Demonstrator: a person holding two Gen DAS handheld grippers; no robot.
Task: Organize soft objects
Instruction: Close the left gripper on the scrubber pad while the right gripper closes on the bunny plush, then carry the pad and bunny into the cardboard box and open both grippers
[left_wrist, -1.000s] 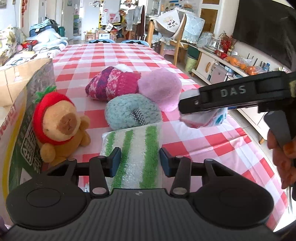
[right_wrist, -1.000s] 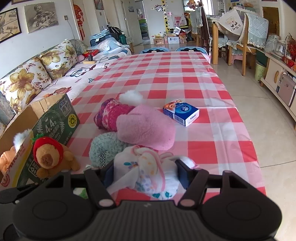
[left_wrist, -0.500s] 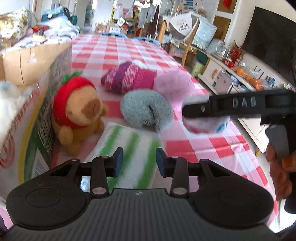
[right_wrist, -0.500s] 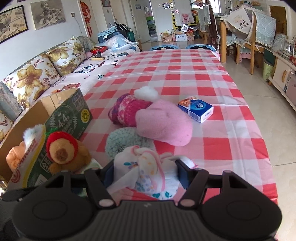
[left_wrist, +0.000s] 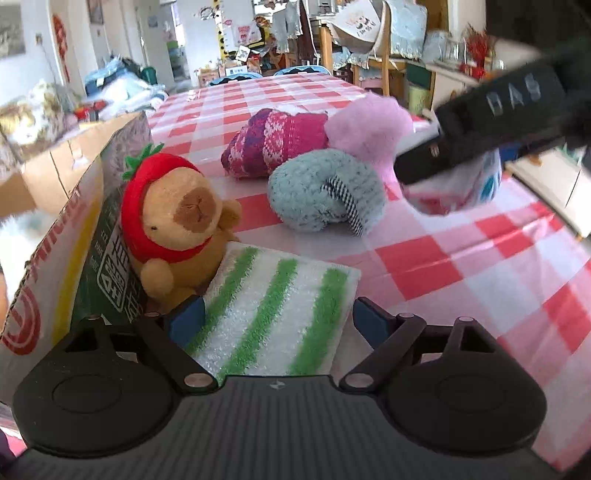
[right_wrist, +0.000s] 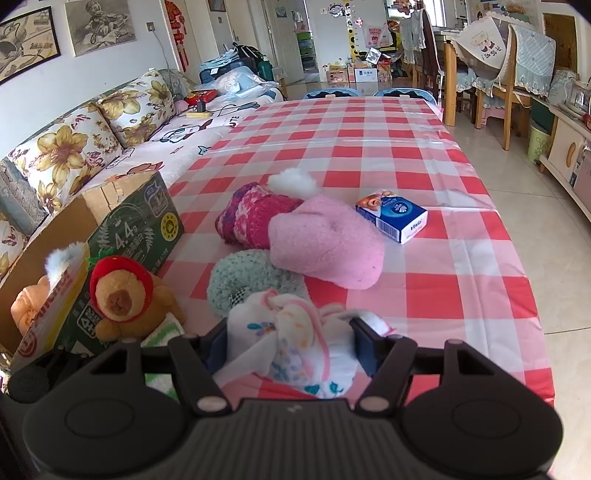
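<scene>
- My left gripper (left_wrist: 279, 317) has its jaws spread wide, one on each side of the near edge of the green-striped cloth (left_wrist: 273, 314); I cannot tell whether the pads touch it. The cloth lies flat on the counter (left_wrist: 461, 266).
- My right gripper (right_wrist: 288, 341) is clamped on a bunched white floral cloth (right_wrist: 295, 343).
- Left of the striped cloth, a capybara plush (left_wrist: 181, 229) in a red hood sits against the cardboard box (left_wrist: 74, 206).
- Further out lies a teal fuzzy hat (left_wrist: 325, 195).
- Behind it, a pink fluffy hat (right_wrist: 325, 243) rests against a magenta knit hat (right_wrist: 255, 218).
- A blue tissue pack (right_wrist: 393, 219) lies beside the pink hat, apart from it.
</scene>
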